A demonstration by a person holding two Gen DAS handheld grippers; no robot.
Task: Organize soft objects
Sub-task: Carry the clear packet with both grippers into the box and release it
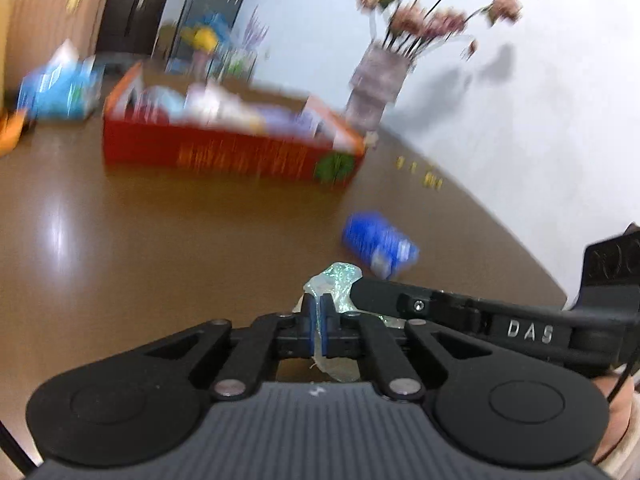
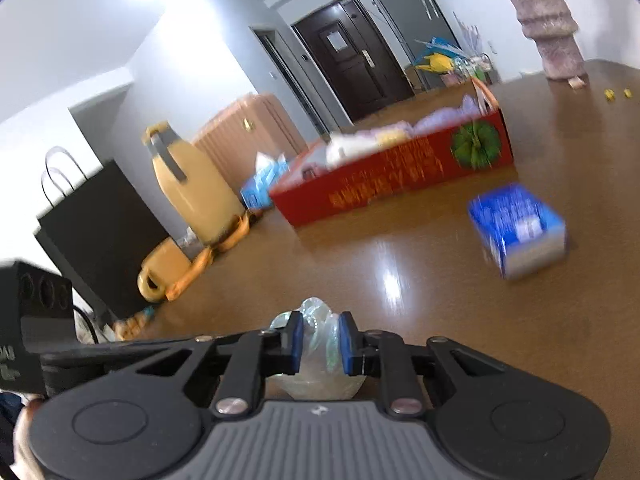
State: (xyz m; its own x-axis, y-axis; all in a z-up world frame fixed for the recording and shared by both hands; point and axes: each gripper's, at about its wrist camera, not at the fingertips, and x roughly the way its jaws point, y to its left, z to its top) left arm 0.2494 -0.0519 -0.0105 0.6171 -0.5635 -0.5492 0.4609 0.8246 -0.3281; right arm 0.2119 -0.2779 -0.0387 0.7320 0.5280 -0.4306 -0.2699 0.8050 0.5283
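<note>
While my left tool (image 1: 320, 326) and right tool (image 2: 320, 344) both pinch the crinkly plastic bag (image 1: 334, 280) low in frame, carrying is underway; next, reach the red box (image 1: 224, 148) at upper centre.

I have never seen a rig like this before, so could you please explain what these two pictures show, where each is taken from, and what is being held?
There is no robot arm here: a person carries a two-finger gripper in each hand, and each has a wide-angle camera that looks along its fingers. One picture is from the left gripper, the other from the right gripper. Each is shut on a crinkly clear plastic bag; it may be one bag held between them, since the right gripper's arm reaches in beside the left one. On the brown table stand a red box filled with soft items, a blue pack and a vase of flowers. The rest is blurred.
</note>
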